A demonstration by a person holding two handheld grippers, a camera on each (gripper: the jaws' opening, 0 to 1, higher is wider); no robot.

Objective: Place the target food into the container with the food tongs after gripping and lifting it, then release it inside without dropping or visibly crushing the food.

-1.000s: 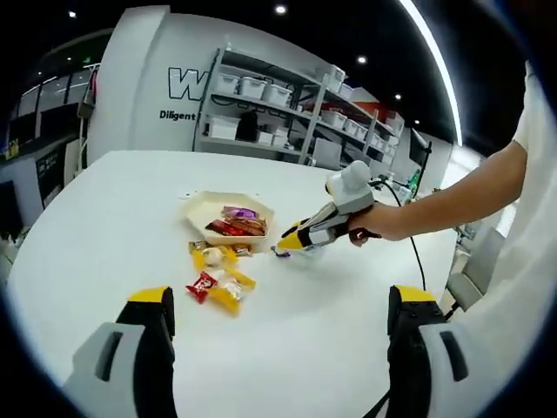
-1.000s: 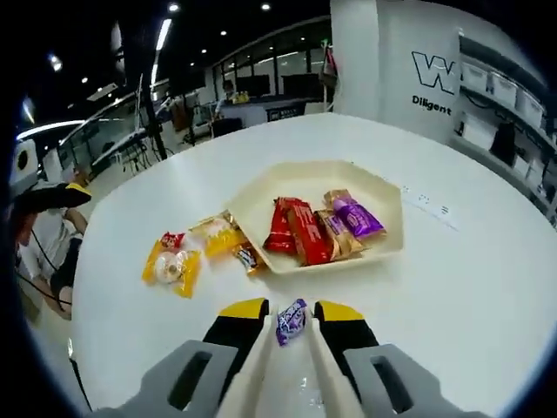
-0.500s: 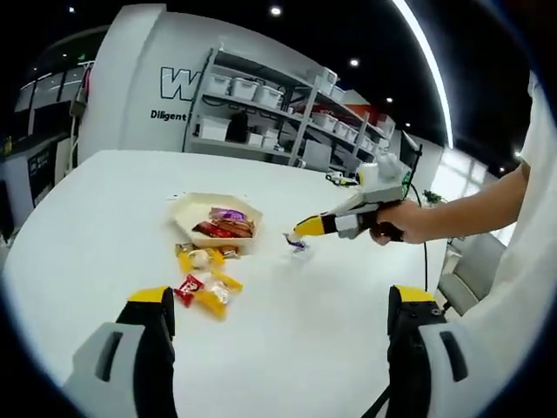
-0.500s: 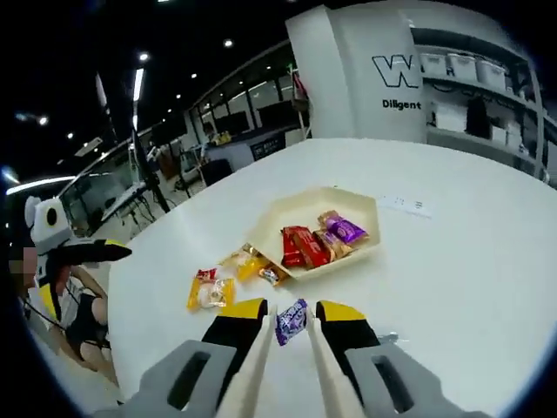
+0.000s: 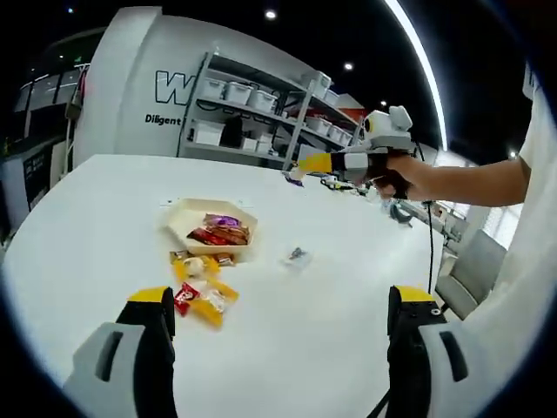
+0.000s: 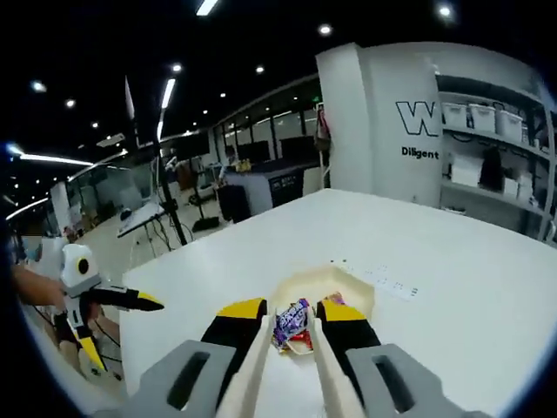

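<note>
In the right gripper view, a purple-wrapped candy point(image 6: 291, 322) is pinched between the yellow tips of my right gripper point(image 6: 291, 306), which is shut on it and held high above the table. The cream hexagonal tray point(image 6: 352, 292) lies far below, just behind the jaws. The left gripper view shows the right gripper point(image 5: 302, 167) in a person's hand, raised well above and right of the tray point(image 5: 178, 218), with the candy point(image 5: 291, 178) at its tip. The tray holds red, brown and purple wrapped snacks. My left gripper point(image 5: 280, 300) stands open near the table's front, nothing between its fingers.
Several loose yellow and red wrapped snacks point(image 5: 200, 292) lie on the white table in front of the tray. A small grey wrapped piece point(image 5: 297, 257) lies right of the tray. The left gripper point(image 6: 100, 300) shows at the left, in a hand. Shelves point(image 5: 261, 113) stand behind the table.
The right gripper has risen from just above the table to high over it, still holding the purple candy. The left gripper has stayed open.
</note>
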